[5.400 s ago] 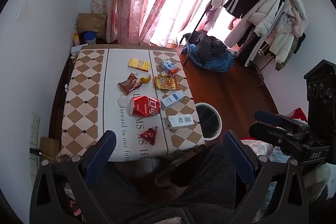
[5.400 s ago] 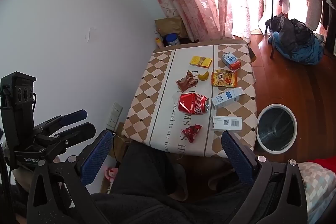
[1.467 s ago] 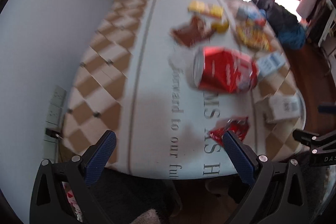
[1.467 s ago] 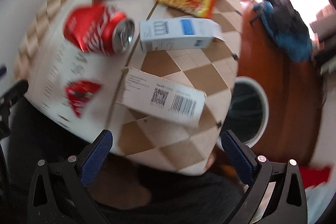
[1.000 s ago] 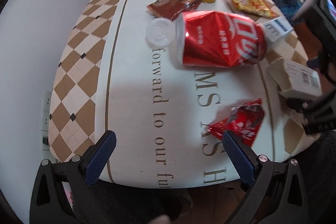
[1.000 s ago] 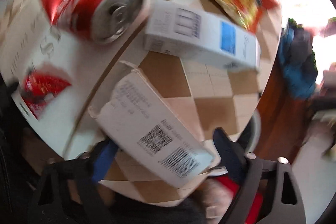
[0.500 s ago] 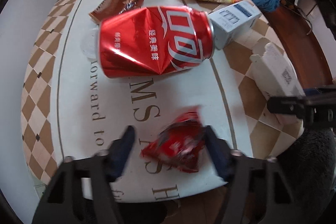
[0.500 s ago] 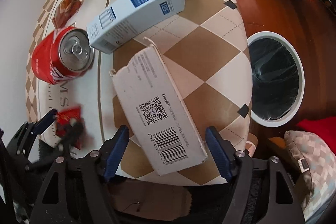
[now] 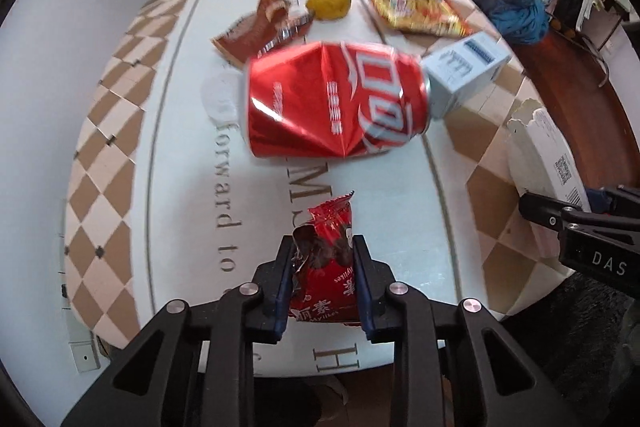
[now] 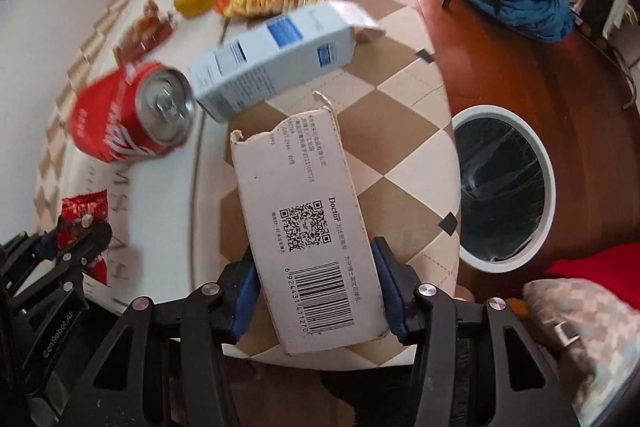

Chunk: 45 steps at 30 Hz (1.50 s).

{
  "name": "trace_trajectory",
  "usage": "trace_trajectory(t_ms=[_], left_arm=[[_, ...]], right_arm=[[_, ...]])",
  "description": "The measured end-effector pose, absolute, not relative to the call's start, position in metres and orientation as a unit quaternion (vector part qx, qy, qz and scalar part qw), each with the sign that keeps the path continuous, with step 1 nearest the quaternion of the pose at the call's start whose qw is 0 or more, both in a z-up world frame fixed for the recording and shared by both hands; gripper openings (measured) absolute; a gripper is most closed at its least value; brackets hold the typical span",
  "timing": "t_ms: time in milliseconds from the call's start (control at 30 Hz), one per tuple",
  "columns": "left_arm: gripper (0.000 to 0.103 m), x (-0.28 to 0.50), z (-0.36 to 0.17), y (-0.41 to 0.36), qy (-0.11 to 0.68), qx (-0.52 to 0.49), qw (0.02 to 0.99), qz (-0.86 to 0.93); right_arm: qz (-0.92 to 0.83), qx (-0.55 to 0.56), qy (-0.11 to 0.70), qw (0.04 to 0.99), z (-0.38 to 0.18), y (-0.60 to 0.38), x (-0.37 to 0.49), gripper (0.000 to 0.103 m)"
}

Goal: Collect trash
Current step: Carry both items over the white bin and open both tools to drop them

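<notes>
On the checkered tablecloth, at its near edge, your left gripper pinches a crinkled red wrapper; your right gripper clamps the torn cardboard box.

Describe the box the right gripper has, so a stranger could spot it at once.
Start at the checked tablecloth, at its near edge beside the round bin on the floor. There the right gripper clamps a flat white carton. Unlike the pale blue carton behind it, this one shows a QR code, a barcode and a torn-open far end.
</notes>
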State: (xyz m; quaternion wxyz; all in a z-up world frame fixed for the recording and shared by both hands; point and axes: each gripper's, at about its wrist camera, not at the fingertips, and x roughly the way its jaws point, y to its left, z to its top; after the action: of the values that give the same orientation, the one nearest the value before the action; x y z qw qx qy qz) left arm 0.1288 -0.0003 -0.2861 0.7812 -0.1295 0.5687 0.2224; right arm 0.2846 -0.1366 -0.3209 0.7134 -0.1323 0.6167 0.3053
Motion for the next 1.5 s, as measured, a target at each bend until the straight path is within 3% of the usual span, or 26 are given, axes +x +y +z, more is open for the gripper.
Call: trace_trajectory(t_ms=[333,600,733,1100,1200,1233,1267,1333,1400,1433,1500], left_arm=[[0.024,0.149,-0.195,-0.028,0.492,-0.098,0.841,0.205],[0.024,0.236,-0.145,-0.095,0.451,-0.087,0.882,0.100],[0.024,0.298,-0.163,-0.134,0.471,-0.108,0.875,0.039],[0.028,0.429,-0.287,-0.201,0.584,-0.146,0.798,-0.039],[0.054,0.441,-0.314,-0.202,0.608,-0.147,0.780,-0.017],[0.070,0.443,-0.319,-0.200,0.609,-0.142,0.780,-0.004],[0.078,0.442,-0.322,-0.200,0.610,-0.138,0.780,0.005],[0.079,0.441,-0.327,-0.196,0.614,-0.136,0.777,0.019],[0.093,0.436,-0.332,-0.191,0.623,-0.124,0.772,0.030],[0.101,0.435,-0.333,-0.190,0.625,-0.115,0.771,0.037],[0.101,0.429,-0.332,-0.188,0.623,-0.098,0.774,0.050]], right_arm=[[0.325,0.002,0.564,0.759,-0.252,-0.200,0.296,0.054],[0.270,0.070,0.533,0.799,-0.210,-0.308,0.348,0.054],[0.220,0.078,0.547,0.804,-0.228,-0.359,0.383,0.054],[0.167,0.101,0.651,0.733,-0.374,-0.413,0.470,0.054],[0.164,0.101,0.666,0.720,-0.407,-0.410,0.488,0.055],[0.161,0.102,0.671,0.716,-0.418,-0.409,0.492,0.056],[0.158,0.103,0.675,0.713,-0.427,-0.408,0.494,0.056],[0.157,0.105,0.682,0.707,-0.445,-0.402,0.504,0.061],[0.149,0.103,0.687,0.703,-0.454,-0.400,0.507,0.080],[0.148,0.105,0.687,0.703,-0.457,-0.400,0.506,0.083],[0.144,0.100,0.688,0.704,-0.458,-0.401,0.503,0.096]])
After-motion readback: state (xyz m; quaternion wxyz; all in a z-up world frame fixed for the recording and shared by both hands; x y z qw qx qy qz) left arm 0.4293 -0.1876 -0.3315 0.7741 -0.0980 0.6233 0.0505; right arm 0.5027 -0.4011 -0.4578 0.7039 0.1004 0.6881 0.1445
